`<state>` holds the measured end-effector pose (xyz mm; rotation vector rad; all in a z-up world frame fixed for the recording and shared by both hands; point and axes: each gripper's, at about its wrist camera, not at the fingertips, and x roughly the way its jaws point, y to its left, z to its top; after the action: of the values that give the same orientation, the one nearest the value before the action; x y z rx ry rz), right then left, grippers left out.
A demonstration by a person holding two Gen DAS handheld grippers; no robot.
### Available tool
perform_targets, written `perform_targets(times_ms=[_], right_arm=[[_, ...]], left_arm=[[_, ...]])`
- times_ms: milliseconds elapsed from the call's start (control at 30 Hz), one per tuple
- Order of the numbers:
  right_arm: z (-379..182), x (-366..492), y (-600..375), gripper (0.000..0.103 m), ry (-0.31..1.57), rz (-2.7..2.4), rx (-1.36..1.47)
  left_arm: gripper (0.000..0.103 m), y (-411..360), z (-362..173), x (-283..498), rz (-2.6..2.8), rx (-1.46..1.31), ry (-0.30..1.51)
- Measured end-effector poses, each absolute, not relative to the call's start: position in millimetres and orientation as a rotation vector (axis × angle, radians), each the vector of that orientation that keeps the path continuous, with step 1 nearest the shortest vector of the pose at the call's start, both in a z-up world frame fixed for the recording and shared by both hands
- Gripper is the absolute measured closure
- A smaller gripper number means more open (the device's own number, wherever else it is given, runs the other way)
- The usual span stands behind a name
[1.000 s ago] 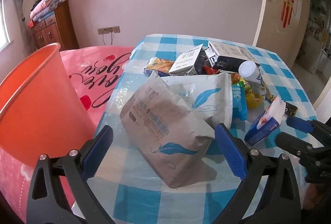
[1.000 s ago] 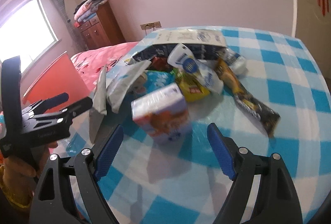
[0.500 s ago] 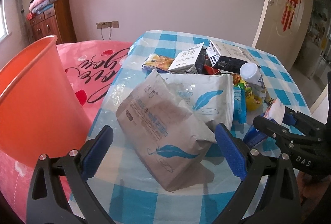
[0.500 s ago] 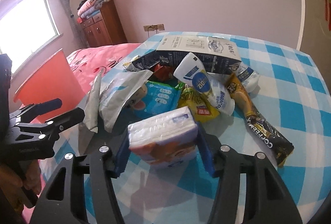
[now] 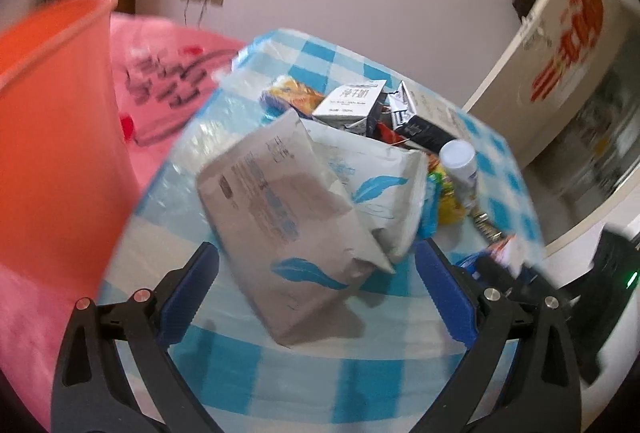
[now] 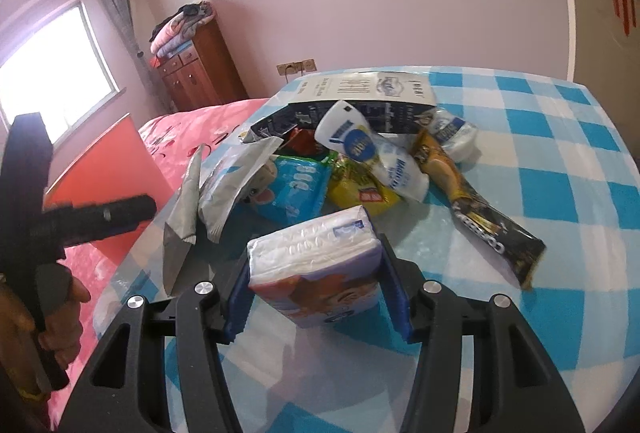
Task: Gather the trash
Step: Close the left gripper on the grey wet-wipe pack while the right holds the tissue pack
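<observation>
While our right gripper (image 6: 316, 299) clamps the tissue pack (image 6: 316, 269) on the checked table (image 6: 560, 193) — six o'clock of the trash pile — our left gripper (image 5: 316, 297) gapes wide around the grey pouch (image 5: 288, 225), orange bin (image 5: 52, 137) at nine o'clock.

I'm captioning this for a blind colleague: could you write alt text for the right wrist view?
The right gripper is shut on a plastic-wrapped tissue pack on the blue-and-white checked tablecloth. Behind it lies a heap of snack wrappers; an orange plastic bin stands at left.
</observation>
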<state>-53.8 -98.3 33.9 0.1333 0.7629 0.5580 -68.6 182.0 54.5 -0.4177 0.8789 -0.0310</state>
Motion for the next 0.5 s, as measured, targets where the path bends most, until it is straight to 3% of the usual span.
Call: perform_targets(times_ms=[500], right_arm=[[36,-67,-114,0.047,0.753,0.592,0.167]], left_arm=[[0.004,211,19,-33,0.112,-0.668,0.948]])
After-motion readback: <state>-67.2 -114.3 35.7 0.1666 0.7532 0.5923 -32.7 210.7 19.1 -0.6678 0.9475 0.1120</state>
